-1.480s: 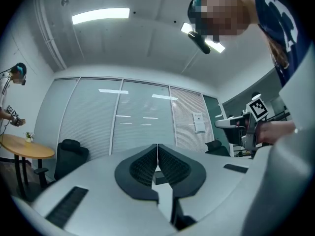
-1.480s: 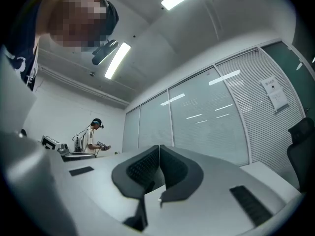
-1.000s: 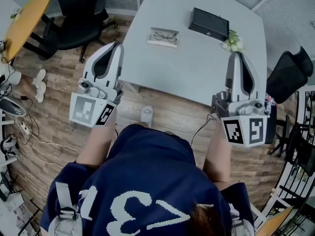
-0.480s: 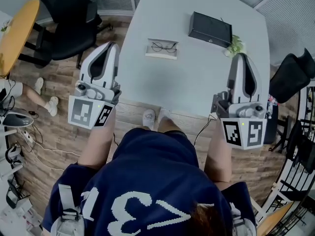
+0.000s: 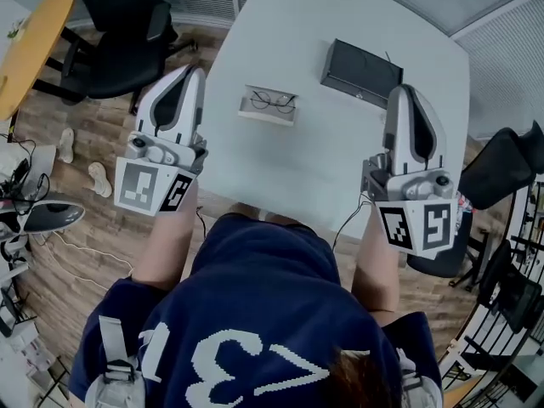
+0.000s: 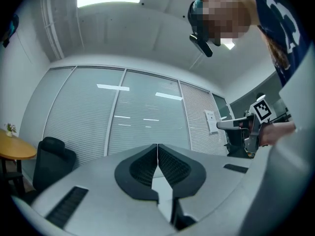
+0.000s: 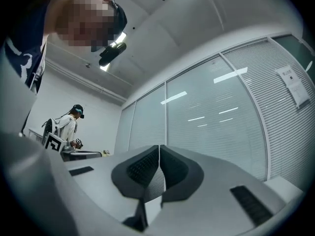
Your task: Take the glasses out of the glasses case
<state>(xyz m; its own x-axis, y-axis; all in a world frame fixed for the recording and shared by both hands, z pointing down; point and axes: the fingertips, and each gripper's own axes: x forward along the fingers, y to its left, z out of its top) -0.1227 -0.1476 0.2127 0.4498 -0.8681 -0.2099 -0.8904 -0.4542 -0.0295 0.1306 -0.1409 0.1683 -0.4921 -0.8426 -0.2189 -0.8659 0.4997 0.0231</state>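
Glasses (image 5: 272, 101) appear only in head view, while left gripper (image 6: 157, 151) and right gripper (image 7: 159, 152) fingers press together.

The person wears a navy short-sleeved shirt (image 5: 255, 287) with large white numerals (image 5: 229, 359) and grey shoulder straps (image 5: 109, 347). The left gripper (image 5: 196, 75) and right gripper (image 5: 405, 92) are pale grey, each ending in a black-and-white marker cube (image 5: 153, 189). A thin dark cable (image 5: 347, 225) hangs beside the right one.

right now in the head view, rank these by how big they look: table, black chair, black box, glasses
1. table
2. black chair, partly cut off by the frame's top edge
3. black box
4. glasses
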